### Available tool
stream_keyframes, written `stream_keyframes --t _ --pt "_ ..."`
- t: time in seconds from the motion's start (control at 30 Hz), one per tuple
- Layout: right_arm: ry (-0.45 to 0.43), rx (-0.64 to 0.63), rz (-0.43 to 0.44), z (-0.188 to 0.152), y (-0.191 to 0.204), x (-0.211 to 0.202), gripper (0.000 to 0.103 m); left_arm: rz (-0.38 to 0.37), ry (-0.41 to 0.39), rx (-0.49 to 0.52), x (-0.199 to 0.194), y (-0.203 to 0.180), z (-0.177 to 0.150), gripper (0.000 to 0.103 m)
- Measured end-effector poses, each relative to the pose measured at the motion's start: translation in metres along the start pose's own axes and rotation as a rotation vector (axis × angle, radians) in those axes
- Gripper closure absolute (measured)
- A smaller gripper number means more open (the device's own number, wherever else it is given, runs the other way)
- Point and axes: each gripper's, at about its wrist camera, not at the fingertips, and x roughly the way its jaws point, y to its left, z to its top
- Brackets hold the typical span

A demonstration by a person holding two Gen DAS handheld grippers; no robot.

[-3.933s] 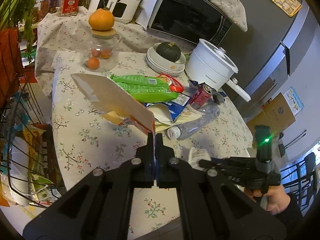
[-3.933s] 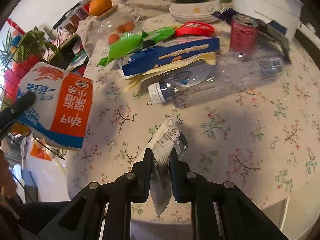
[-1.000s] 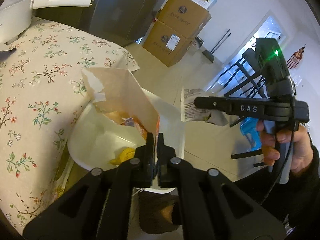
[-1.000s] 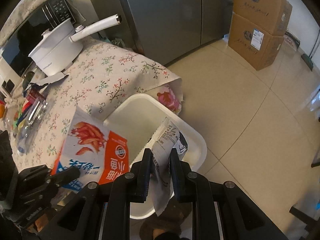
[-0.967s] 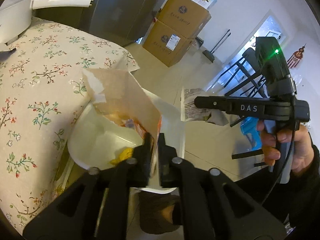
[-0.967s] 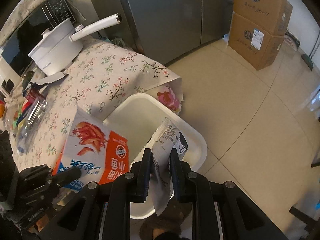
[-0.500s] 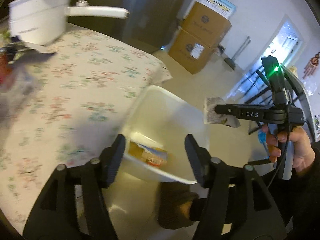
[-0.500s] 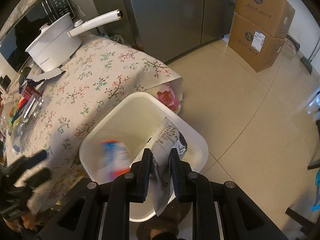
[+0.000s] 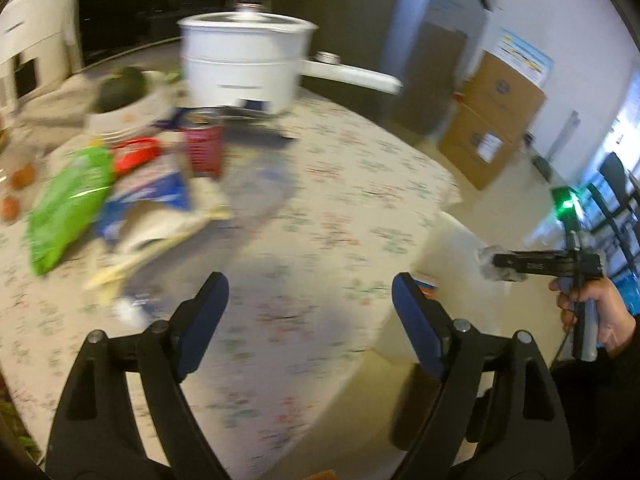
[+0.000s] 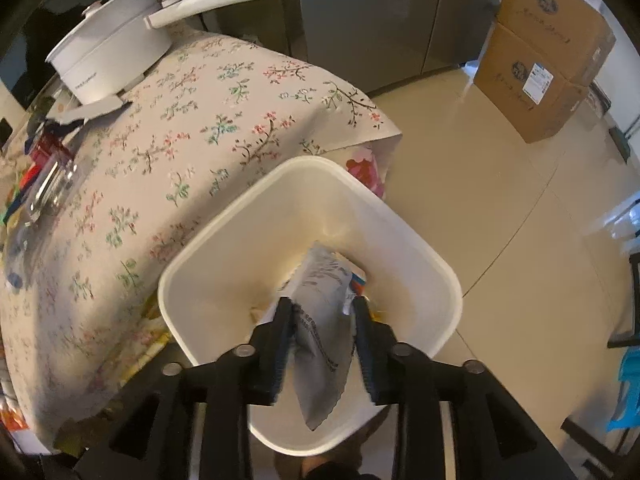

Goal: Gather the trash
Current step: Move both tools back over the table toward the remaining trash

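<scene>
**Q:** What has changed since a second ago?

**A:** The orange-and-blue snack bag has left the left gripper (image 9: 306, 294); its fingers have just been opening and stand wide with nothing between them, turned back toward the litter at the far left corner of the floral-clothed worktop (image 9: 320, 208). A corner of that bag shows inside the white plastic bin (image 10: 436, 268) beside the worktop's near edge.

**Q:** And the right gripper (image 10: 322, 320)?

**A:** It hangs directly over the bin so its load drops in. Its fingers have just been opening; the crumpled grey printed wrapper (image 10: 320, 308) sits slack between them, released, partly below the rim.

**Q:** What remains?

**A:** The green foil packet (image 9: 66, 204), the red drinks can (image 9: 202, 148) and the blue-and-white wrappers (image 9: 160, 196) apparently await collection.
</scene>
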Motion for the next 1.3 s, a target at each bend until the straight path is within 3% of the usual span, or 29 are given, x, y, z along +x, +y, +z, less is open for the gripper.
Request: stream_keyframes --t 0.03,0.23,0.53,0.67,0.87,1.07,1.3 --pt "-0.007 0.005 0.0 0.001 0.002 -0.002 0.04 0.016 -0.002 -0.006 -0.003 0.007 -0.001 0.018" --pt "-0.043 0.008 0.016 0.014 0.033 -0.015 0.032 0.113 -0.003 -0.065 -0.019 0.052 0.001 0.017" --pt "-0.056 -0.121 0.072 0.034 0.117 -0.031 0.031 0.227 0.022 -0.111 -0.03 0.112 -0.009 0.016" --pt "-0.087 -0.166 0.108 0.048 0.148 -0.047 0.028 0.284 0.081 -0.11 -0.029 0.159 -0.01 0.016" --pt "-0.124 -0.259 0.096 0.071 0.19 -0.057 0.024 0.327 0.075 -0.166 -0.023 0.218 -0.008 0.016" --pt "-0.121 -0.285 0.114 0.087 0.22 -0.041 0.024 0.345 0.096 -0.05 0.016 0.214 -0.004 0.016" --pt "-0.105 -0.323 0.12 0.101 0.244 -0.022 0.024 0.382 0.069 0.077 0.05 0.203 0.01 0.016"
